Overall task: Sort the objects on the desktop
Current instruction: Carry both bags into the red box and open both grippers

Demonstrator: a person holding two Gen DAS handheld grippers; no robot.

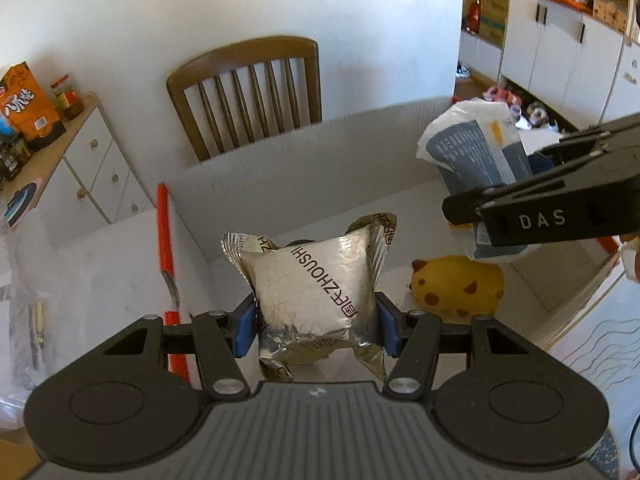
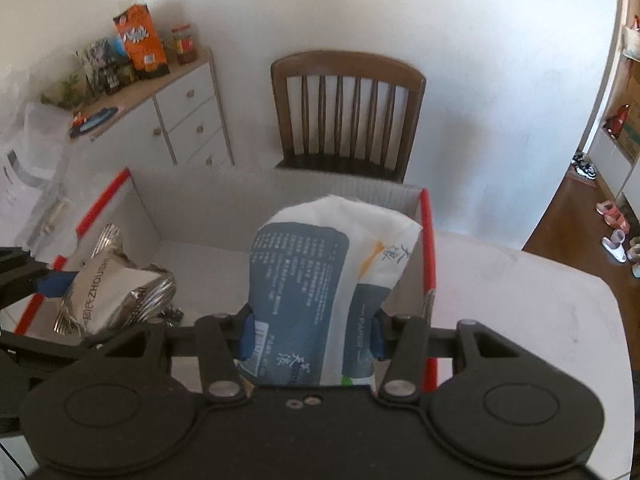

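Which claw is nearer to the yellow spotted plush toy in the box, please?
Left. The left claw holds the silver snack packet just beside the yellow plush toy; the right claw, gripping the tissue pack, is higher and farther back.

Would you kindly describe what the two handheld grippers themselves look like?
Both are matte black. The left gripper and the right gripper each have blue pads, angular link arms with silver pivot bolts and two round discs on the body. Seen from the side, the right one bears white letters "DAS". No cables or sleeves show clearly.
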